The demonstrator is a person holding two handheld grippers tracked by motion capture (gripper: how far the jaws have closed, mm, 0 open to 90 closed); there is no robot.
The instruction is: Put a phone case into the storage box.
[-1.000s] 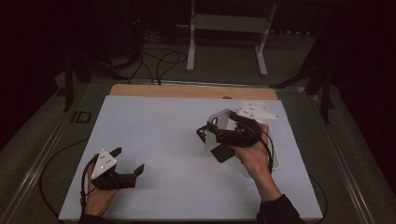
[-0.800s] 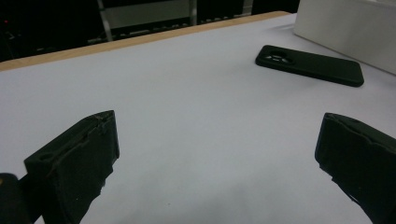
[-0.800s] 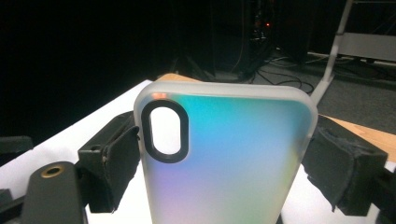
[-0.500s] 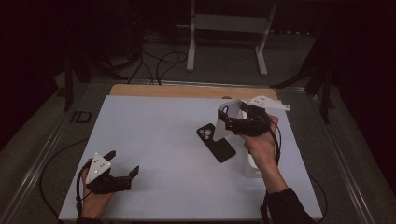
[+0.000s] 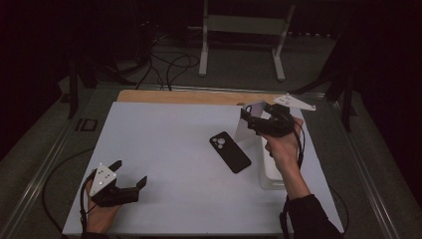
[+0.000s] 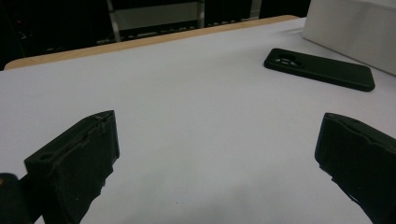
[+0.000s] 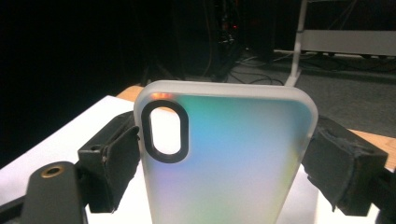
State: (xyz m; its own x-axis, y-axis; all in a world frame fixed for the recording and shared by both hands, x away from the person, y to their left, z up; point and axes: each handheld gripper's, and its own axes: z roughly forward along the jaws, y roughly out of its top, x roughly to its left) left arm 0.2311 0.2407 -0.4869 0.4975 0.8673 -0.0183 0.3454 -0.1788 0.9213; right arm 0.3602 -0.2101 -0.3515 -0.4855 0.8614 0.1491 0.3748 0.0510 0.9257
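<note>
A person sits at a white table with a hand-held gripper in each hand. The right hand-held gripper is raised above the table near its far right corner, and its jaws are clamped across the width of a frosted clear phone case. In the right gripper view the case stands upright between the two black pads, one pad pressing each long side, with the oval camera opening at the case's upper left. In the high view the same case shows as a pale tilted panel just in front of that hand-held gripper.

A black phone lies flat with its back up, right of the table's centre, camera end toward the far edge. Just beside it, toward the right edge, sits a white box.

The left hand-held gripper rests near the near left corner, jaws spread wide with nothing between them.

The step appears to be fitting the case to the phone. To do it well, keep the grip on the long sides, bring the camera opening over the phone's camera end, and lower the case level so no corner catches first.
</note>
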